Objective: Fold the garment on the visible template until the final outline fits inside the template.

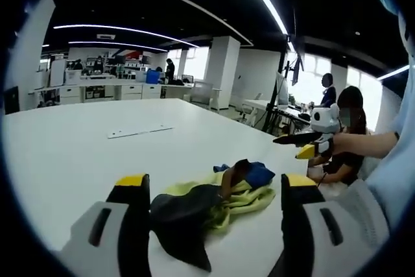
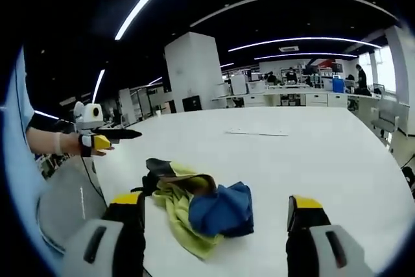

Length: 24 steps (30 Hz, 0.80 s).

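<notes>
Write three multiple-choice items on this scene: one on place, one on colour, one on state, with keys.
1. Where does the crumpled garment lie?
A. on the white table
B. on a chair
C. on the floor

2. Which colours show on the garment?
A. red and white
B. yellow-green, blue and black
C. all grey

3. How does the left claw stand?
A. shut on the garment
B. shut on nothing
C. open

Key: 1 A, the cloth rests on the tabletop; 2 B, all three colours show; 3 C, the jaws stand wide apart.
</notes>
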### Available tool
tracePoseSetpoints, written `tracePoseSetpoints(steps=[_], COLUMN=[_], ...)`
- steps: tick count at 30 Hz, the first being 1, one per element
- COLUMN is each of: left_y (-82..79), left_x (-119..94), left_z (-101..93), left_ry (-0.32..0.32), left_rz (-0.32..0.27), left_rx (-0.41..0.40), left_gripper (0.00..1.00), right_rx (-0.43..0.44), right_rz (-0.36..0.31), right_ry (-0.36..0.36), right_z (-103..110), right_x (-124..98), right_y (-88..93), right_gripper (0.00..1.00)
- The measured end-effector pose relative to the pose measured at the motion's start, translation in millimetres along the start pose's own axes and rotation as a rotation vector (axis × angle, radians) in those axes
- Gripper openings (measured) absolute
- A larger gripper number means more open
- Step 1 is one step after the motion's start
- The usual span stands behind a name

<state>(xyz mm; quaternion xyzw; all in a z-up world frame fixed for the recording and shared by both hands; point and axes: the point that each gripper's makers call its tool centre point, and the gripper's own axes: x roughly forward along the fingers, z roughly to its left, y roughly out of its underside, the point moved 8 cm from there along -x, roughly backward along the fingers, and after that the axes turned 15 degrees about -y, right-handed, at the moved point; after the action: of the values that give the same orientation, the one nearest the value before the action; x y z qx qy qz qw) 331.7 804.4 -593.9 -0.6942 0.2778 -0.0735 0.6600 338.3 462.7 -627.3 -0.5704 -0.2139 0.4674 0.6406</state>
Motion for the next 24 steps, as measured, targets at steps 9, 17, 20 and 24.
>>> tracePoseSetpoints(steps=[9,17,20,24], left_y=[-3.5,1.4,2.4,9.5], left_x=[3.8,6.0,5.7,6.4], left_z=[-7.6,-5.8,-4.7,0.0], left_ry=[0.018,0.020,0.012,0.002], left_rz=[0.006,0.022,0.012,0.010], left_rx=[0.007,0.043,0.061,0.084], left_gripper=[0.80,0.79,0.77,0.76], right_rx=[0.007,0.010,0.009,-0.008], right_rz=[-0.046,-0.026,0.011,0.063], right_ry=[0.005,0.008,-0.004,-0.034], right_z=[5.7,4.7,3.8,4.9], right_x=[0.9,-5.5,-2.8,5.7], right_y=[-1.6,2.2,5.1,6.5], right_gripper=[0.91,0.89,0.88,0.86])
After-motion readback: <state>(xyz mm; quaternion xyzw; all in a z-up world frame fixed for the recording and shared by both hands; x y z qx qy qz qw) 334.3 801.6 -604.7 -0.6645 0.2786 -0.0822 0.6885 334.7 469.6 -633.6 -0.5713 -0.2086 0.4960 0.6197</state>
